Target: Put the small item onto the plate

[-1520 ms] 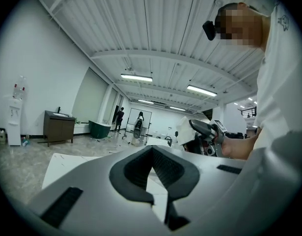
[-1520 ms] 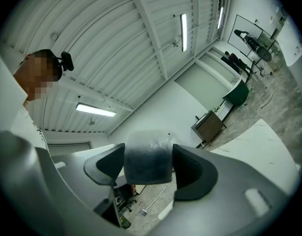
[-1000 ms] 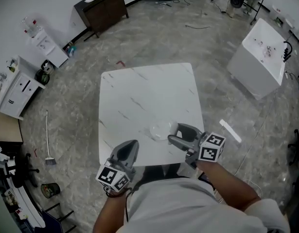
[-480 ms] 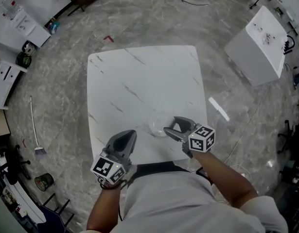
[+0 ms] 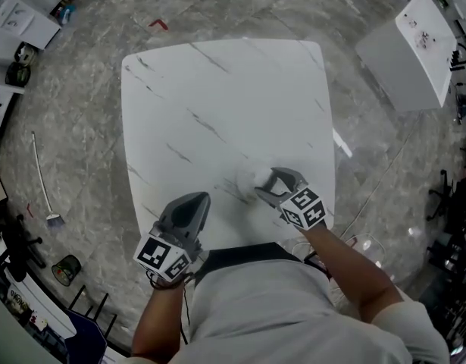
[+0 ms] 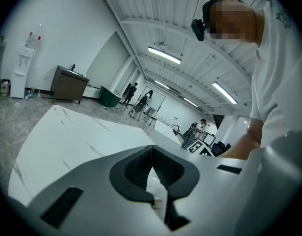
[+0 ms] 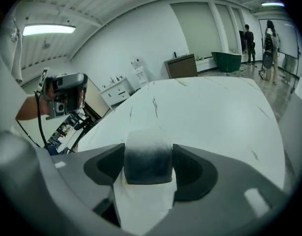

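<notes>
White marble-veined square table [image 5: 217, 89] on a grey stone floor: at the table's near edge, the right gripper [image 5: 261, 182] is clamped on a small white block-like item [image 5: 260, 177]. The right gripper view shows this item [image 7: 147, 149] pinched squarely between the two dark pads, its upper part in shadow, above the tabletop. The faint outline of a clear round glass plate [image 5: 242, 180] lies on the table just beside the item; whether the two touch cannot be told. The left gripper [image 5: 189, 203] hovers at the table's near edge, left of the plate and apart from it, its jaws closed to a point with nothing between them. Off the table's far right corner stands a white cabinet [image 5: 411, 48]; off its left side a broom [image 5: 42, 180] lies on the floor.
</notes>
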Tool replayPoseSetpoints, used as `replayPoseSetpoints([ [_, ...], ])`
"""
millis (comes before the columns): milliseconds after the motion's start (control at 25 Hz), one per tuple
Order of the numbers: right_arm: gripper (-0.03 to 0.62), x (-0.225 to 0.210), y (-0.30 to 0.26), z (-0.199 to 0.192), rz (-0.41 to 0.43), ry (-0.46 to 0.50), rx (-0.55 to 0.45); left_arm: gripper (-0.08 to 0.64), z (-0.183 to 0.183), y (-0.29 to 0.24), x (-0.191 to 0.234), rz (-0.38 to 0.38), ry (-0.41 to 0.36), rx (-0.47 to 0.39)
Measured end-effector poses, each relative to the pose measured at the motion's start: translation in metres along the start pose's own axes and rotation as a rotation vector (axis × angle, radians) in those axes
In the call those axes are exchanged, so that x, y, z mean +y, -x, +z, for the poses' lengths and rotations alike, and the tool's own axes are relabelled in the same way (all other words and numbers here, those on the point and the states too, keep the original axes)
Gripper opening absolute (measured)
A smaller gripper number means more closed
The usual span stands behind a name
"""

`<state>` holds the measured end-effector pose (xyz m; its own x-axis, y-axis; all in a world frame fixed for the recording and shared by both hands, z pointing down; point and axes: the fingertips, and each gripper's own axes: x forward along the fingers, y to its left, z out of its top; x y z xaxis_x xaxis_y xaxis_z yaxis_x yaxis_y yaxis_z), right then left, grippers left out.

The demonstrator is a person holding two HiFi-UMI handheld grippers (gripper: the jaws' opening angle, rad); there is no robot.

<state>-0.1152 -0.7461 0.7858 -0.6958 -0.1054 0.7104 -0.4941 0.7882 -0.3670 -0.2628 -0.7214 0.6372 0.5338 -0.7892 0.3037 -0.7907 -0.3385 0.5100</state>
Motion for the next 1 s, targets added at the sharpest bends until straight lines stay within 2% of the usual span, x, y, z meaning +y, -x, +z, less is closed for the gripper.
replayPoseSetpoints([
  [600, 0.29, -0.01, -0.053, -0.038, -0.127, 0.313, 0.247, 0.005, -0.031, -0.006, 0.048, -0.007, 0.074, 0.027],
  [1000, 0.293, -0.01, -0.053, -0.039, -0.123, 0.371, 0.244, 0.005, -0.037, -0.004, 0.045, -0.003, 0.089, 0.029],
])
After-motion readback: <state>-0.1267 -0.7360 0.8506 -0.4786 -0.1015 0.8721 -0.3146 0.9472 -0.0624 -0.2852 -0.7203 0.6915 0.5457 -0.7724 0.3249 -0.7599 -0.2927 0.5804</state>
